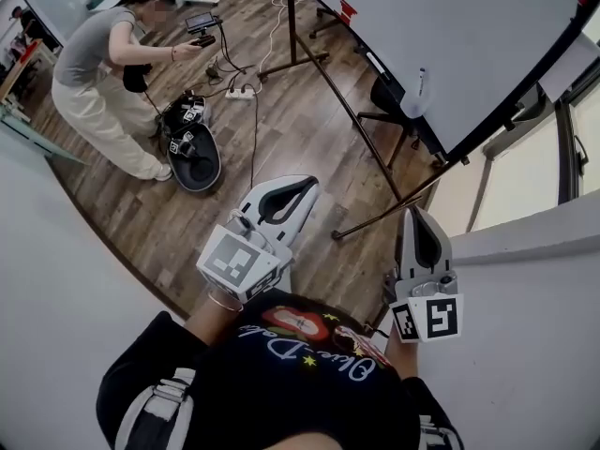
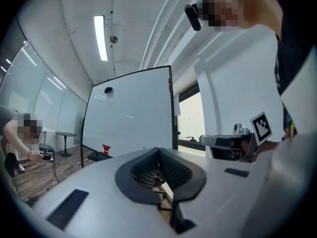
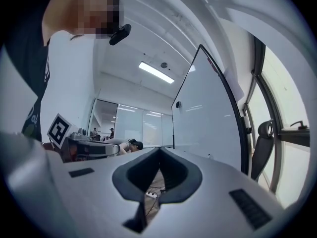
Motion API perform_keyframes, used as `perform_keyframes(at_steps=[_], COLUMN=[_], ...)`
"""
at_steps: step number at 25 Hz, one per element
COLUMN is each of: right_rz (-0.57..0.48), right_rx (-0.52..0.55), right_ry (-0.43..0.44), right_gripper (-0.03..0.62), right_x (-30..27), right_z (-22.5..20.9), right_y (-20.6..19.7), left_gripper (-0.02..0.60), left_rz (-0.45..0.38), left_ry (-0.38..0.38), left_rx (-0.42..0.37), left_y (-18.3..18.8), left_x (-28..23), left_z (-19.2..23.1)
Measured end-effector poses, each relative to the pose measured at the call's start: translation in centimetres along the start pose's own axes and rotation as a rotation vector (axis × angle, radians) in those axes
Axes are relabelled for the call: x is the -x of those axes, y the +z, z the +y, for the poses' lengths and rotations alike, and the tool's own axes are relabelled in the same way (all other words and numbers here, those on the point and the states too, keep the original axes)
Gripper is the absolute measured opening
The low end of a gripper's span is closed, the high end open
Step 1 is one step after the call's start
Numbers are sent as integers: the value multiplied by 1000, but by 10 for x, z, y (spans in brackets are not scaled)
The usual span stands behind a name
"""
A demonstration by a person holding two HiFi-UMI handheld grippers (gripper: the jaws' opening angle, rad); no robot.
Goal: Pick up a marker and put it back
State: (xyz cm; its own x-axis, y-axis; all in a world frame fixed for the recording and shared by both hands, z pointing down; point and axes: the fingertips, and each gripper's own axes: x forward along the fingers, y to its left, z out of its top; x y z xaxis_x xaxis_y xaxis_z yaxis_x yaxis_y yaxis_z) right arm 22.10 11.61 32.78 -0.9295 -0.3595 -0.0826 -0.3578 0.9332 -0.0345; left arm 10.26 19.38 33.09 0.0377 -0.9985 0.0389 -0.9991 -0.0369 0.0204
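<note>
Left gripper (image 1: 302, 190) and right gripper (image 1: 415, 216) both had jaws closed, empty. Likely marker (image 1: 421, 81) stood up along whiteboard (image 1: 450, 26), ahead-right; right gripper was nearer.

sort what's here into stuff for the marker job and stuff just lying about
For the job: large white whiteboard on black stand; slim pale marker, apparently, at its lower edge; left gripper and right gripper, both shut, empty.
Lying about: white power strip; round black case; black chair.
</note>
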Motion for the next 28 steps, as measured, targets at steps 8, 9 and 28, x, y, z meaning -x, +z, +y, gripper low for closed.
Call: perform_keyframes(at_steps=[8, 9, 28], right_rz=[24, 27, 44], right_rx=[-6, -5, 35], right_ry=[-18, -20, -197], right_gripper=[0, 0, 0], right_x=[-51, -57, -167], right_z=[-2, -2, -24], right_y=[-17, -18, -15], left_gripper=[3, 3, 3], left_rz=[13, 11, 4], left_ry=[-6, -5, -126], left_rx=[18, 18, -2], left_y=[-14, -14, -3], left_x=[-18, -20, -79], left_z=[51, 58, 175])
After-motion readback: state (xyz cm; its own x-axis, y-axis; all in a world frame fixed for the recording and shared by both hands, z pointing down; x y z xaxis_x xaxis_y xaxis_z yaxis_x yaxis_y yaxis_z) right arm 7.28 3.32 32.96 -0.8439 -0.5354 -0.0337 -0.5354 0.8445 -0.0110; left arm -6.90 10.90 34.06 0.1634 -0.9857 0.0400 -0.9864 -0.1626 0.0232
